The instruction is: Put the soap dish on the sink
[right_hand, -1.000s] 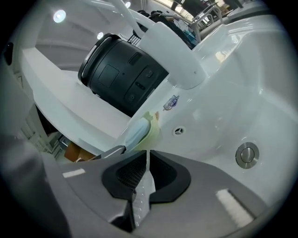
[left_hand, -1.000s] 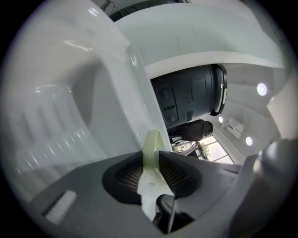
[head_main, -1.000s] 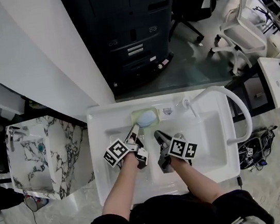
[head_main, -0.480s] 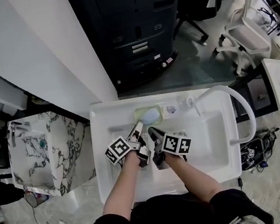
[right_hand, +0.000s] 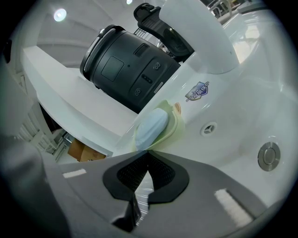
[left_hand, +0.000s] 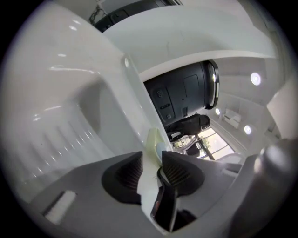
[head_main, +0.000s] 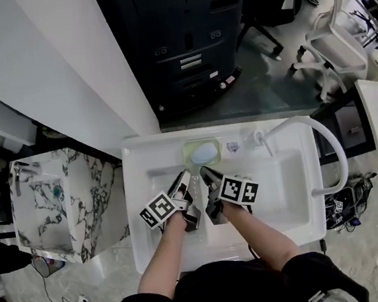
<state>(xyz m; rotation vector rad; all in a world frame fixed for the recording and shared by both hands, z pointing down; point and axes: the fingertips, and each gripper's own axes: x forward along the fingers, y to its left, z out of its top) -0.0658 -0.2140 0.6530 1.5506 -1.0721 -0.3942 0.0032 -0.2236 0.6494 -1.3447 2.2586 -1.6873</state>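
Head view looked steeply down on a white sink [head_main: 290, 195], its curved white faucet [right_hand: 205, 42] rising from the back ledge to the right of centre. On that same ledge, just left of the faucet's base and at the lip of the basin, sat the pale green soap dish [right_hand: 180, 124], resting flat with a light blue bar of soap [right_hand: 151, 126] lying in it; by the look of things the dish was already in place and the job all but done. Both tools hung over the basin, side by side and close together, pointing at the dish. The left gripper [left_hand: 152, 155] had just been opening and its jaws stood wide apart with nothing between the pads, the dish's near edge showing just beyond the tips. The right gripper [right_hand: 148, 155] had its jaws pressed together on nothing, its tip just short of the dish. The risk lay in the retreat: a spread jaw that close to the rim could hook or nudge it, likely tipping the dish into the basin or sliding the soap out across the glossy ledge.
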